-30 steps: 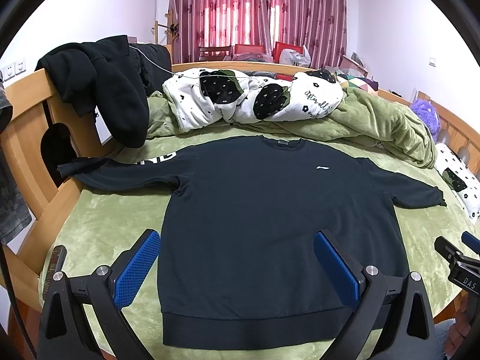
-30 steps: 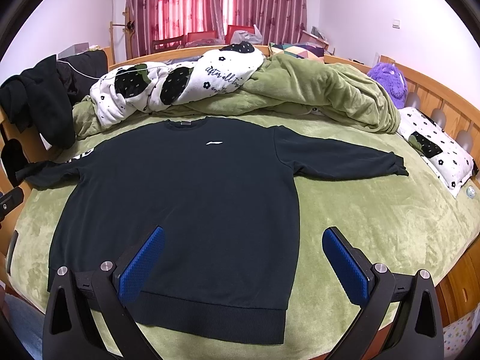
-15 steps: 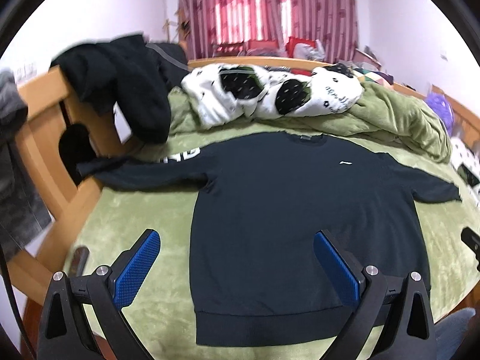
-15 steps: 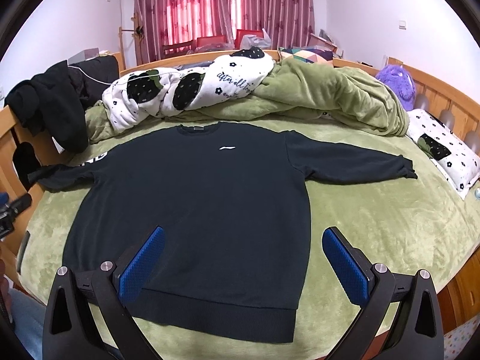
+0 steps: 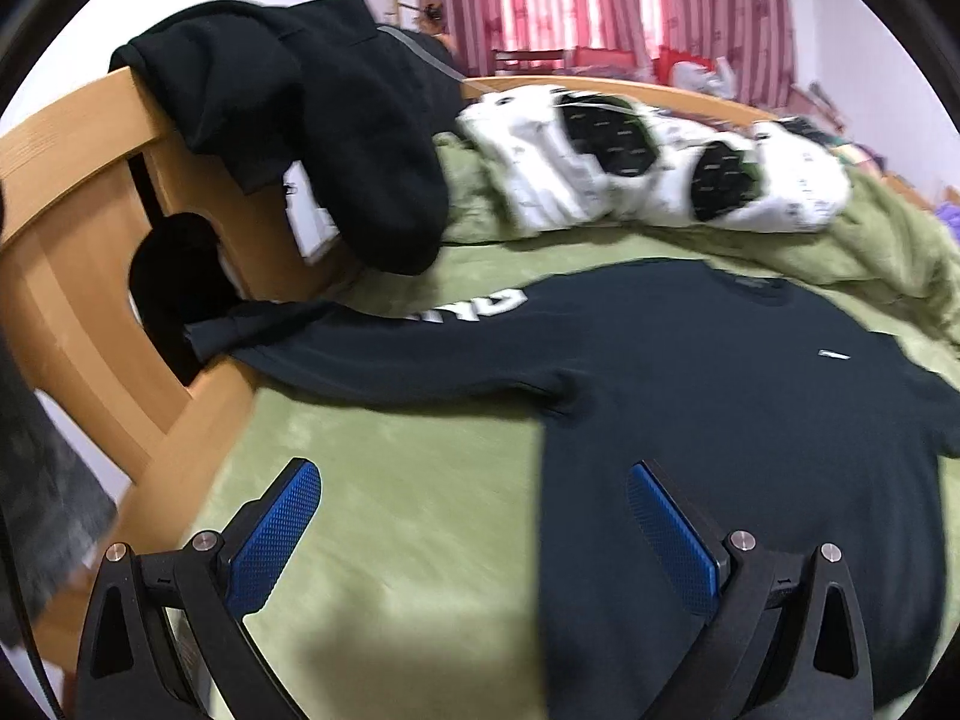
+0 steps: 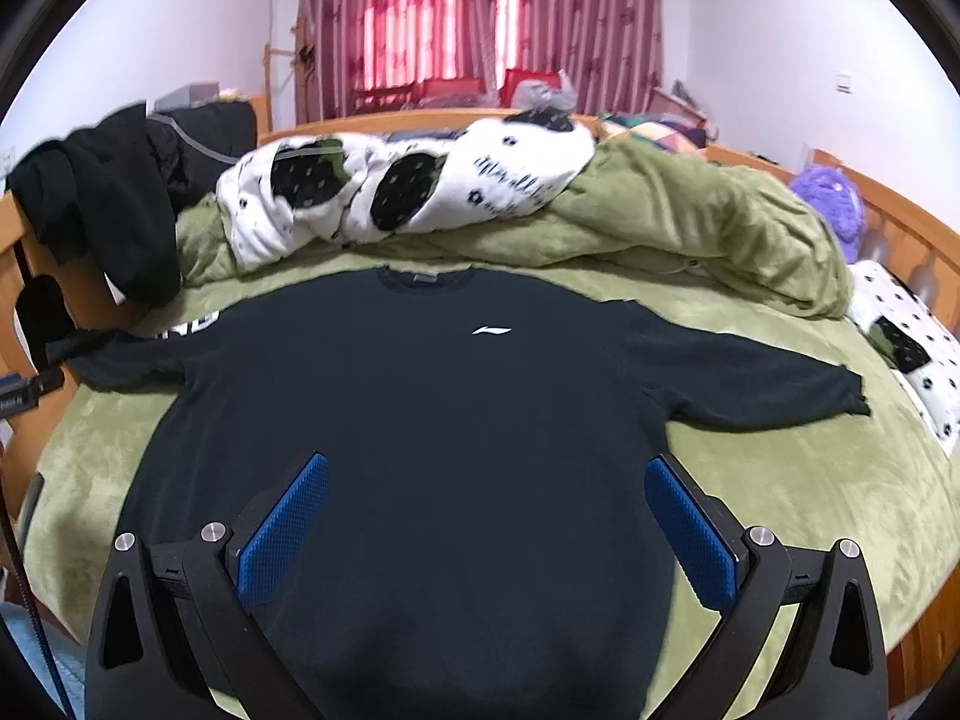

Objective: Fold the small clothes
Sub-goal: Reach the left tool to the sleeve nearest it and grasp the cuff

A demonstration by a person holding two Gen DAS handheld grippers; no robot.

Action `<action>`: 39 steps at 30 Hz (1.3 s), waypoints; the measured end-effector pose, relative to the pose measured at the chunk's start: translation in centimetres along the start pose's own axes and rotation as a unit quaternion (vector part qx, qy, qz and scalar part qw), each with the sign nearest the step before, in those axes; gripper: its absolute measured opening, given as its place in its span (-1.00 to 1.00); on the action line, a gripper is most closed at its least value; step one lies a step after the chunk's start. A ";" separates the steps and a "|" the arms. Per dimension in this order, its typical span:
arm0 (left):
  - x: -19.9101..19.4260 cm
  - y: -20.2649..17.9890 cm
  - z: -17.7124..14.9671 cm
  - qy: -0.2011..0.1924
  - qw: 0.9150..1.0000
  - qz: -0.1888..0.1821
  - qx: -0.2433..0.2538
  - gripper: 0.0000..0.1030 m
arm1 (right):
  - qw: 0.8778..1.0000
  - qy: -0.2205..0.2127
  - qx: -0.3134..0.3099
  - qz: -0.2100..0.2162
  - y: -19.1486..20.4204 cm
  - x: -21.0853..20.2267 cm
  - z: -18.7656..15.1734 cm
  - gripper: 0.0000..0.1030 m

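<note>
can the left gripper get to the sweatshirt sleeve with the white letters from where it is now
Probably yes. The left gripper is open and hangs above bare green blanket, with nothing between it and the lettered sleeve ahead. The sleeve lies flat; only its cuff reaches the wooden bed frame.

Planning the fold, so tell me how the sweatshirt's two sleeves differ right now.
The left sleeve of the dark navy sweatshirt carries white lettering and its cuff reaches the wooden bed frame; the right sleeve is plain and ends on the green blanket. Both lie flat, spread outward.
</note>
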State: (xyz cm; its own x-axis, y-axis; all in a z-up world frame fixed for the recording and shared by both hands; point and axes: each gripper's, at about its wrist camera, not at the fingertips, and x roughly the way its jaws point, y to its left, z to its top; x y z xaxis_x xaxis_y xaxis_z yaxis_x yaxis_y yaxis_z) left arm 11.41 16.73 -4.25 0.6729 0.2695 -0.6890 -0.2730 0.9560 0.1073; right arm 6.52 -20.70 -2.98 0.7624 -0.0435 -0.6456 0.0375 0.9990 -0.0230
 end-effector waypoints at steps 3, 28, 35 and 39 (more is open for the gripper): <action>3.5 2.0 1.3 0.007 1.000 0.013 0.000 0.99 | 1.000 0.012 -0.006 0.004 1.1 3.0 0.6 0.99; 25.6 12.9 2.4 0.070 0.991 0.027 -0.110 0.64 | 0.999 0.033 0.011 -0.017 2.7 13.8 1.1 0.99; 27.2 13.5 3.0 0.065 0.987 0.015 -0.144 -0.14 | 0.998 0.064 0.001 -0.023 1.6 14.3 0.4 0.99; 26.8 12.0 4.3 0.073 0.992 0.049 -0.091 -0.82 | 0.998 0.051 -0.002 -0.027 0.8 13.1 0.6 0.99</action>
State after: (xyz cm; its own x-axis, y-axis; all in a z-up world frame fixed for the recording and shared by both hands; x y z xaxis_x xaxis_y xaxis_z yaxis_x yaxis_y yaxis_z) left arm 29.13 35.94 -18.29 0.5334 0.3278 -0.7798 -0.4614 0.8854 0.0566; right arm 16.91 -20.45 -10.97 0.6899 -0.0966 -0.7175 0.0739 0.9953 -0.0629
